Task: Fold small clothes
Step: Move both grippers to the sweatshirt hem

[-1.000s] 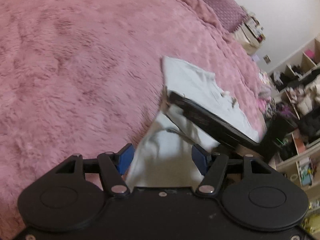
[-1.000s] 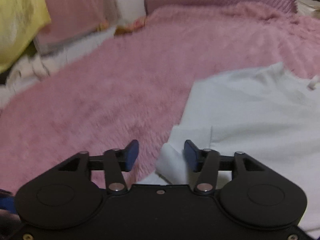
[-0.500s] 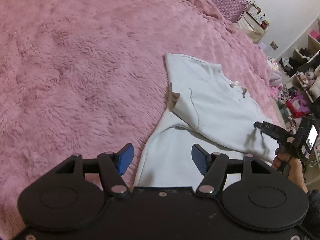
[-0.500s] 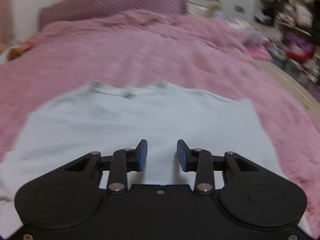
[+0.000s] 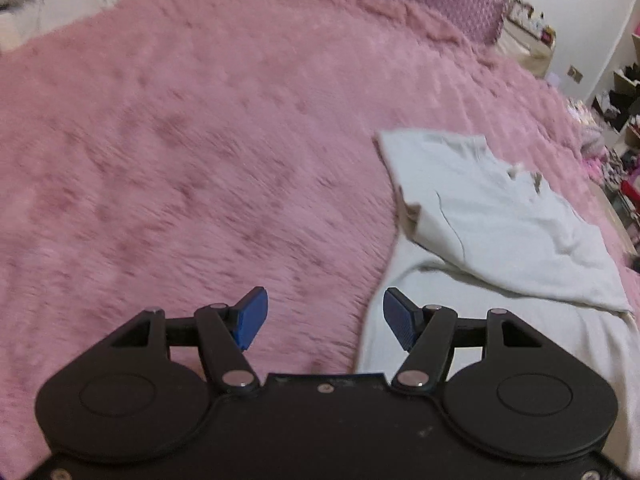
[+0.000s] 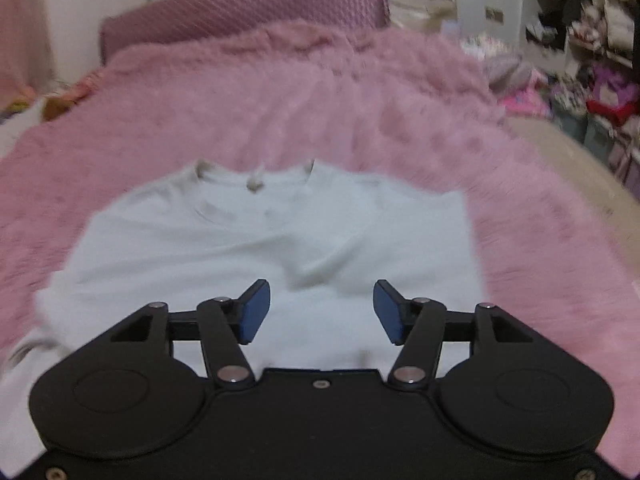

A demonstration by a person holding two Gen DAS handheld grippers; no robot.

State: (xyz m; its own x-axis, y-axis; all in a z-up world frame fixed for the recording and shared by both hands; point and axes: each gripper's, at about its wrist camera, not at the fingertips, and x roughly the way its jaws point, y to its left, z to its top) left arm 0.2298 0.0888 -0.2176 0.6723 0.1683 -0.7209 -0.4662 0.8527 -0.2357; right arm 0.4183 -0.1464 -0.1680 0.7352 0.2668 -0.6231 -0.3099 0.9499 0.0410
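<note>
A small pale white shirt (image 5: 492, 224) lies on the pink fluffy blanket (image 5: 192, 160), one side folded over the body. In the right wrist view the shirt (image 6: 272, 240) lies flat with its neckline at the far end. My left gripper (image 5: 324, 320) is open and empty above the blanket at the shirt's left edge. My right gripper (image 6: 320, 314) is open and empty, just above the shirt's near part.
The pink blanket (image 6: 400, 92) covers the bed all around the shirt. A purple headboard cushion (image 6: 248, 12) runs along the far end. Cluttered shelves and toys (image 6: 592, 80) stand to the right of the bed.
My right gripper let go of the shirt's sleeve, swung round to face the shirt from its hem, and opened wider. My left gripper shifted left, off the shirt's edge. The sleeve now lies folded over.
</note>
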